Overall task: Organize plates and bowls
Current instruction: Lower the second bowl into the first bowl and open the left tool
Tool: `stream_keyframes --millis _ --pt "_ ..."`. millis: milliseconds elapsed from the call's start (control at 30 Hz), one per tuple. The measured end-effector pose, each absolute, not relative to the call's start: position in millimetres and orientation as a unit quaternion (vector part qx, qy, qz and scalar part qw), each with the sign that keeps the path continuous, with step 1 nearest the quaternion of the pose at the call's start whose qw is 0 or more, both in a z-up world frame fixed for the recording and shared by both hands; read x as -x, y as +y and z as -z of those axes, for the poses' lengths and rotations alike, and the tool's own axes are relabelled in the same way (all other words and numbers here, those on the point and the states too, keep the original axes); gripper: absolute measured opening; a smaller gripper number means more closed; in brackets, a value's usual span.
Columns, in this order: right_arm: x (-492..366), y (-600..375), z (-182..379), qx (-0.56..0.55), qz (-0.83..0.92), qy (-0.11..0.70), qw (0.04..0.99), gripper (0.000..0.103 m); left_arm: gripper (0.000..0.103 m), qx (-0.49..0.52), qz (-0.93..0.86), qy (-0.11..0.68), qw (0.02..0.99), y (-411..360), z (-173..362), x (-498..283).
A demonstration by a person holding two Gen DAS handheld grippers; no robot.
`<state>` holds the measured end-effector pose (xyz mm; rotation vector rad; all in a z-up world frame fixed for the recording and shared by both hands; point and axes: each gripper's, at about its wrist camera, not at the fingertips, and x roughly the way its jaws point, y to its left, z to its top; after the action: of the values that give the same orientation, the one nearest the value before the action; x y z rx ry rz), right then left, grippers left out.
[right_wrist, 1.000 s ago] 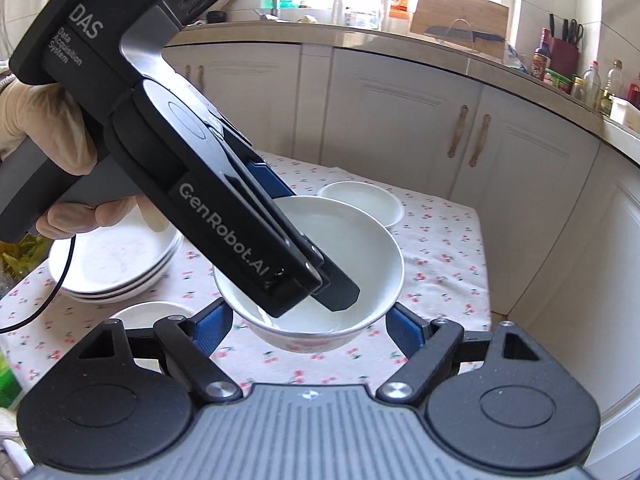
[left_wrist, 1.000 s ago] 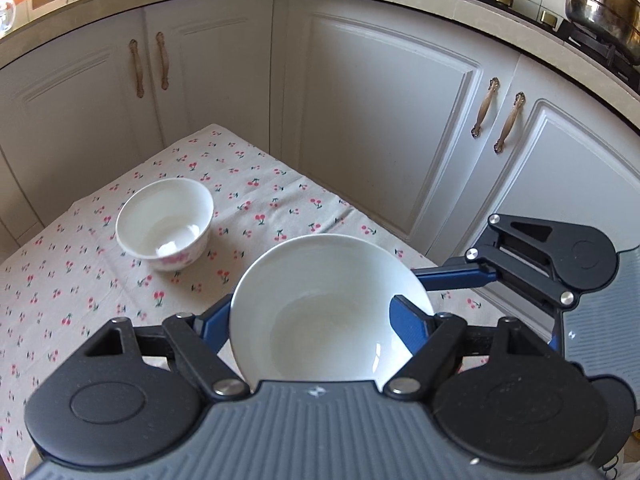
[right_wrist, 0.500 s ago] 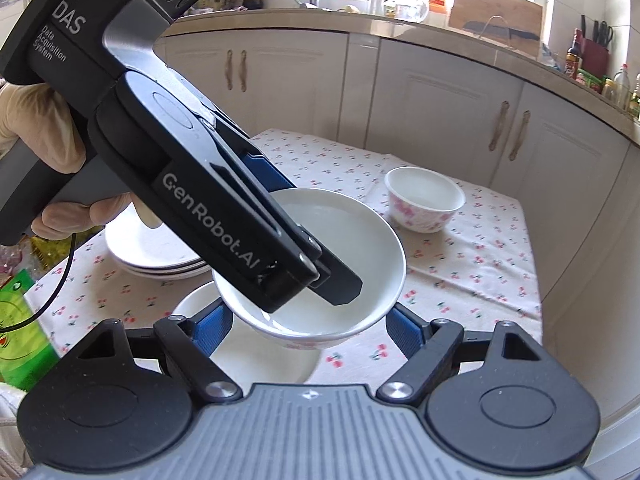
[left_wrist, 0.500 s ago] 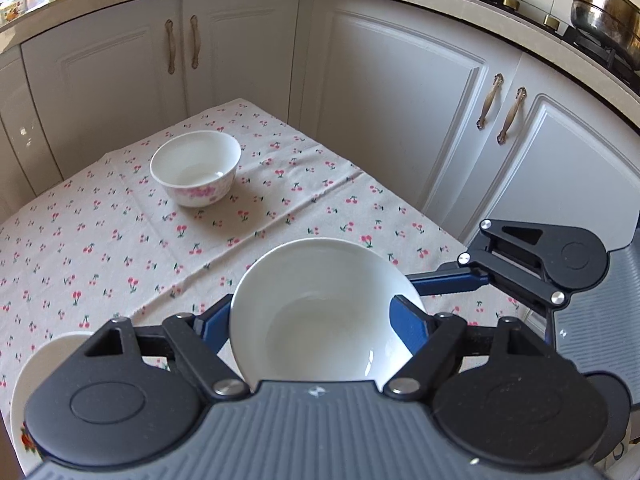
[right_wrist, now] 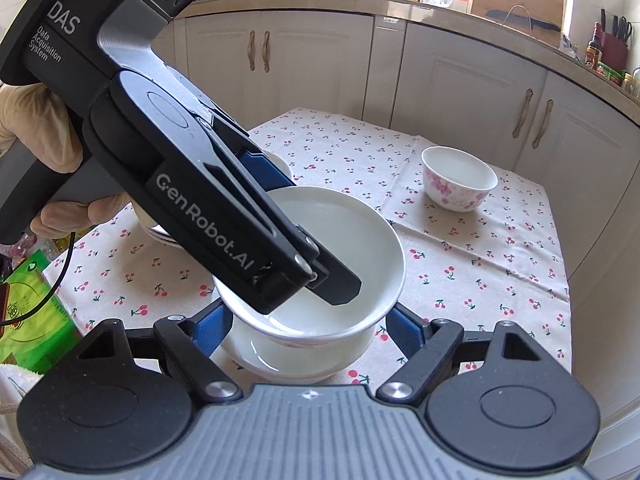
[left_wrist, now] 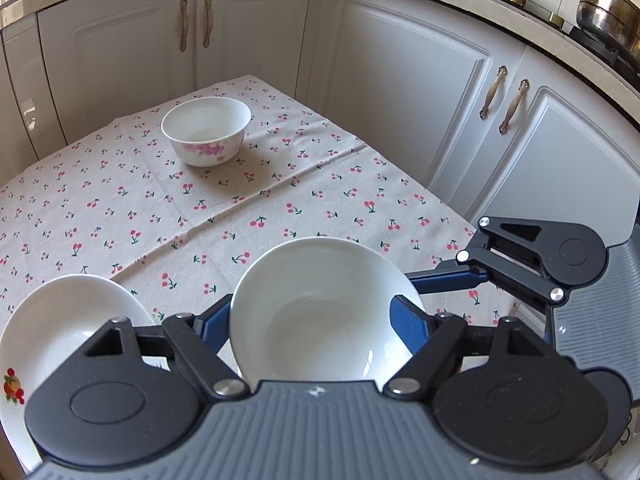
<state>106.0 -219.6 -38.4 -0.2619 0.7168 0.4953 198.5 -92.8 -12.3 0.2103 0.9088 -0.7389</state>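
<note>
- Small table under a cherry-print cloth (left_wrist: 224, 216), tucked into the corner of white kitchen cabinets (left_wrist: 400, 92).
- Left gripper (right_wrist: 336, 284) pinches the wall of a white bowl (right_wrist: 332, 240), one finger inside and one outside, and holds it in the air, tilted.
- Right gripper (right_wrist: 308, 320) is spread wide, its blue fingers flanking the bowl; I cannot tell whether they touch it.
- Directly under the held bowl sits a second white dish (right_wrist: 256, 356); its shape is mostly hidden.
- A flowered bowl (left_wrist: 206, 134) stands well apart near the far corner; a plate (left_wrist: 52, 320) lies by the near edge in the left view.
- Risks, as I judge them:
  - A one-sided pinch on smooth glazed ware could slip, dropping the bowl onto the dish below and chipping both.
  - Setting it down tilted could leave it seated crooked.
  - The two grippers are crowded together; closing the right one could knock the left.
</note>
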Motion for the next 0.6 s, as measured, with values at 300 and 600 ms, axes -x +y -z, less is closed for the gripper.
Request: stream_keyframes --millis 300,600 --pt "-105 -218 44 0.127 -0.241 0.356 0.894 0.087 0.081 -0.095 0.350 0.433 0.825 -90 17 -197" --pt "-105 -216 47 0.131 -0.242 0.363 0.890 0.087 0.081 -0.090 0.351 0.440 0.822 -89 24 -198"
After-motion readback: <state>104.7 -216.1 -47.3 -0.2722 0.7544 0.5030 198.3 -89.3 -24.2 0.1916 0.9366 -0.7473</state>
